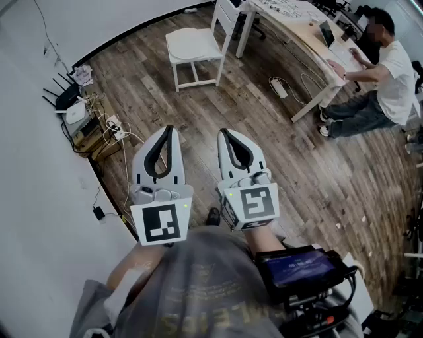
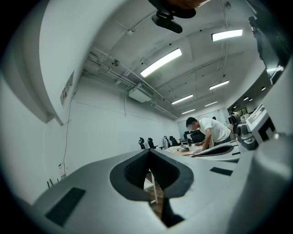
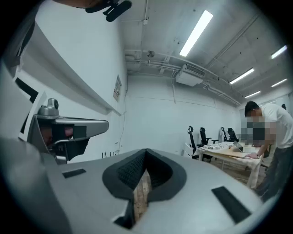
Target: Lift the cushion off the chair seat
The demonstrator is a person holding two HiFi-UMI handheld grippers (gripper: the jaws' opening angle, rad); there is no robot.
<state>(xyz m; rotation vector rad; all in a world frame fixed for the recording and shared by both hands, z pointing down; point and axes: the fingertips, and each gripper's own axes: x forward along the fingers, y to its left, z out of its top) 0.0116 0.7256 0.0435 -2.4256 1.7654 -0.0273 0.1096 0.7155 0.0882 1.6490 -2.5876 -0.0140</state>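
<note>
Far ahead of left tool and right tool, both pressed together, seemingly the cushion

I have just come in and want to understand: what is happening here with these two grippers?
A person holds a gripper in each hand, and both point level into the room. The left gripper and the right gripper are shut, with nothing between the jaws. The white chair stands further off on the wooden floor, and its cushion lies on the seat, not yet touched. Another person is busy at a desk.
</note>
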